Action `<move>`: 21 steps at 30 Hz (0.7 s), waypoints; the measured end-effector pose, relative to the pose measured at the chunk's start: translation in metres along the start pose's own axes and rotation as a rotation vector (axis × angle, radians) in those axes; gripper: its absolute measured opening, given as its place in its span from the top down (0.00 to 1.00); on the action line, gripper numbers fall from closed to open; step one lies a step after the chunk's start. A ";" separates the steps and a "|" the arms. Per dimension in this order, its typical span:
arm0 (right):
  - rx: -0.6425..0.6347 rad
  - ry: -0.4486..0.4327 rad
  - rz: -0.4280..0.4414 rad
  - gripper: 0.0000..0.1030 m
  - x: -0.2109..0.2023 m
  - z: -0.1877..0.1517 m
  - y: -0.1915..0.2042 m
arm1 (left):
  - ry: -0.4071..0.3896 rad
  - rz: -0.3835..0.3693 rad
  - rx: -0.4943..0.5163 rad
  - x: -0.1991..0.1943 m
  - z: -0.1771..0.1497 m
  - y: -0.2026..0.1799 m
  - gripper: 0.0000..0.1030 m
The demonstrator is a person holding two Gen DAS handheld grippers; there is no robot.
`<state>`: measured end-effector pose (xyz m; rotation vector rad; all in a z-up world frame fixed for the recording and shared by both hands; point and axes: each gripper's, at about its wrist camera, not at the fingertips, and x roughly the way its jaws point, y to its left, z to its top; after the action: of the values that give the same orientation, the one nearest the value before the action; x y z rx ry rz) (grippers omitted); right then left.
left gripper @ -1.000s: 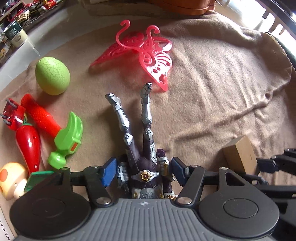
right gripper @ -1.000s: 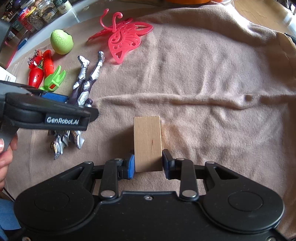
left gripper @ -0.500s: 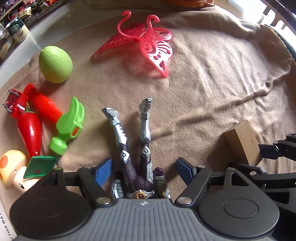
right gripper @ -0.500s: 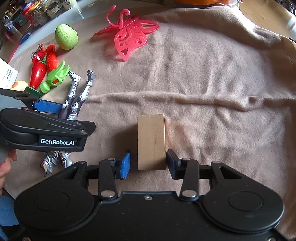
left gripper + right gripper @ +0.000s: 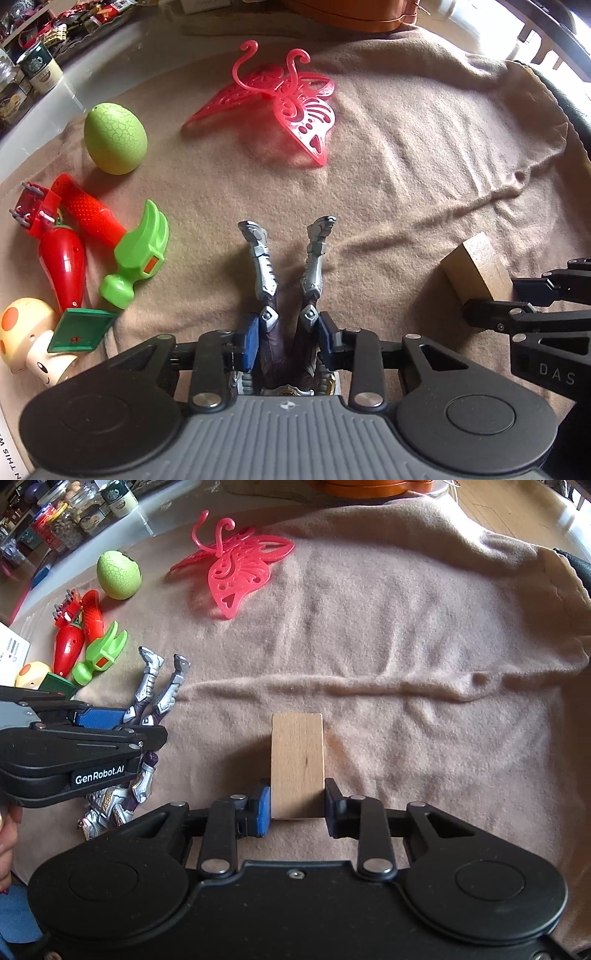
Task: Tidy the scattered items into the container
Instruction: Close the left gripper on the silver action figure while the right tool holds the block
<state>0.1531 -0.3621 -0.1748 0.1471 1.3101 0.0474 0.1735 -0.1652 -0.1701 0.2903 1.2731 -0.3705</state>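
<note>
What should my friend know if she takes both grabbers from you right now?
Left gripper: jaws just closed on the action figure, pinching its thighs.
Right gripper: jaws just closed on the wooden block.
Both toys are still down at the tan blanket.
Still lying there: pink butterfly, green egg, toy hammer, red chili toy, mushroom toy, green square piece.
The orange container sits at the far edge.
Nothing is seen put away yet; everything still has to go in.

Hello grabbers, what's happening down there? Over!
Left gripper just closed on the action figure's thighs. Right gripper just closed on the wooden block. Nothing in the way on the blanket.
</note>
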 end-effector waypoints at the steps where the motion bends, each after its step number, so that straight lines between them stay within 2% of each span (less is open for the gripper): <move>1: 0.003 -0.004 0.002 0.71 0.000 0.001 0.000 | -0.001 -0.001 -0.006 -0.001 -0.001 0.001 0.67; 3: 0.002 -0.007 0.001 0.71 0.000 0.002 0.000 | -0.004 -0.005 -0.014 0.006 0.002 -0.011 0.67; 6: -0.010 -0.004 -0.005 0.71 0.000 0.002 0.002 | -0.007 -0.010 -0.029 0.003 0.003 -0.004 0.67; 8: -0.013 -0.002 -0.005 0.71 0.000 0.002 0.002 | -0.007 -0.007 -0.027 0.030 0.013 -0.007 0.67; 12: -0.022 0.014 -0.011 0.71 0.003 0.000 0.004 | 0.010 0.007 -0.018 0.038 0.013 -0.007 0.67; 13: -0.024 0.019 -0.014 0.71 0.005 0.000 0.004 | 0.015 0.012 -0.019 0.039 0.011 -0.006 0.62; 14: -0.027 0.023 -0.016 0.71 0.006 0.000 0.005 | 0.014 0.022 -0.020 0.040 0.010 -0.006 0.46; 15: -0.029 0.026 -0.018 0.71 0.007 -0.001 0.005 | 0.011 0.031 -0.021 0.038 0.007 -0.007 0.38; 16: -0.030 0.027 -0.019 0.71 0.007 -0.001 0.005 | 0.007 0.029 -0.016 0.036 0.004 -0.007 0.24; 17: -0.030 0.028 -0.018 0.71 0.008 -0.001 0.005 | 0.004 0.023 -0.006 0.034 0.000 -0.008 0.18; 21: -0.032 0.030 -0.021 0.71 0.009 -0.001 0.006 | 0.020 0.027 0.024 0.029 -0.013 -0.012 0.18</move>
<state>0.1551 -0.3551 -0.1827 0.1058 1.3402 0.0534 0.1641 -0.1734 -0.2020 0.3322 1.2837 -0.3609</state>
